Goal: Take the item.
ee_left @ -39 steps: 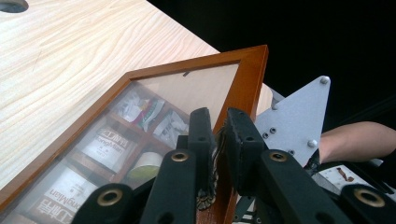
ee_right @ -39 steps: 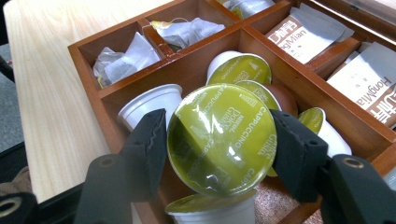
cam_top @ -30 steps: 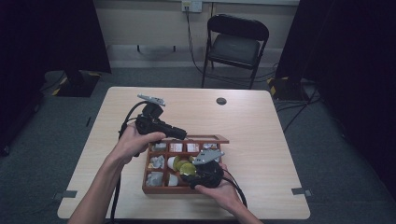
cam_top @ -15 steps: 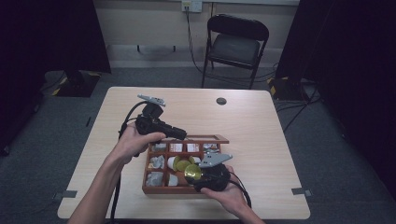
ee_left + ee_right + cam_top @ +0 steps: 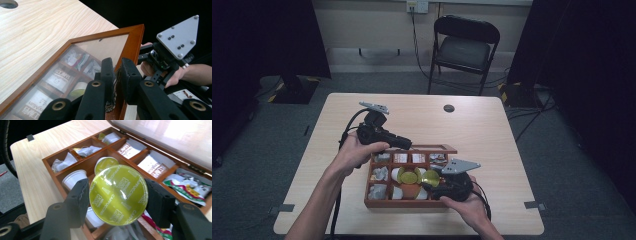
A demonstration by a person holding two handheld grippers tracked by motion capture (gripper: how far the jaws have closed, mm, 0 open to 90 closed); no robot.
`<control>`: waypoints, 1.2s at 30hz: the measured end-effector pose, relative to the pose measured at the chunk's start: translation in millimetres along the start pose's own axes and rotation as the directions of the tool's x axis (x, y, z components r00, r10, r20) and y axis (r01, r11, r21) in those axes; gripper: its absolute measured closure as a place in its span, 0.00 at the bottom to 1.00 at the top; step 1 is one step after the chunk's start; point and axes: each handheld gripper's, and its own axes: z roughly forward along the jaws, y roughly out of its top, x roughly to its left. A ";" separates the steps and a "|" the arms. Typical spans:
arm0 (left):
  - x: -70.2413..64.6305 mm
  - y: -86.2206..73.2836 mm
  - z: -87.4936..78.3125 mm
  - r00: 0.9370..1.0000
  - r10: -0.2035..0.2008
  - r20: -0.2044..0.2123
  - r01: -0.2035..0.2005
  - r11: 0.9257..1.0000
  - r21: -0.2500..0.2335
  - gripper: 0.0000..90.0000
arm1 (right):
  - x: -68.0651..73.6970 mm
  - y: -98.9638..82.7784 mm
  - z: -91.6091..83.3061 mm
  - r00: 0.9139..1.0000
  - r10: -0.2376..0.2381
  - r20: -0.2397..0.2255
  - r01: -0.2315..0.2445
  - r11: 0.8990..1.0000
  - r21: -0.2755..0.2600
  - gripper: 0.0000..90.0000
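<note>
A wooden compartment box [image 5: 371,192] sits on the table's near middle, its glass-paned lid [image 5: 100,47] raised. My left gripper [image 5: 117,62] is shut on the lid's wooden frame [image 5: 132,42] and holds it up at the box's far left corner [image 5: 408,145]. My right gripper [image 5: 432,178] hovers over the box's right half, shut on a coffee capsule [image 5: 118,195] with a yellow-green foil top. Its black fingers [image 5: 80,195] press the capsule's rim from both sides, above the middle compartments.
The box holds tea bag packets [image 5: 130,150], white capsules [image 5: 75,178] and another yellow-topped capsule [image 5: 106,162]. A round dark grommet [image 5: 449,108] lies in the table's far side. A black folding chair [image 5: 464,47] stands beyond the table. Cables trail from both grippers.
My right gripper has drawn back slightly to the right with the yellow capsule between its jaws. The left gripper and the lid have stayed put.
</note>
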 end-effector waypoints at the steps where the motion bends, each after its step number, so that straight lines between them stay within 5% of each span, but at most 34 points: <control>1: 0.0 0.0 0.0 1.000 0.000 0.000 0.000 1.000 0.000 0.90 | 0.0 0.0 0.0 1.000 0.000 0.000 0.000 1.000 0.000 0.44; 36: -0.9 -0.4 0.1 1.000 0.001 -0.004 -0.001 1.000 0.000 0.90 | -45.1 -10.4 -29.1 0.989 0.101 0.110 -0.095 0.994 -0.052 0.44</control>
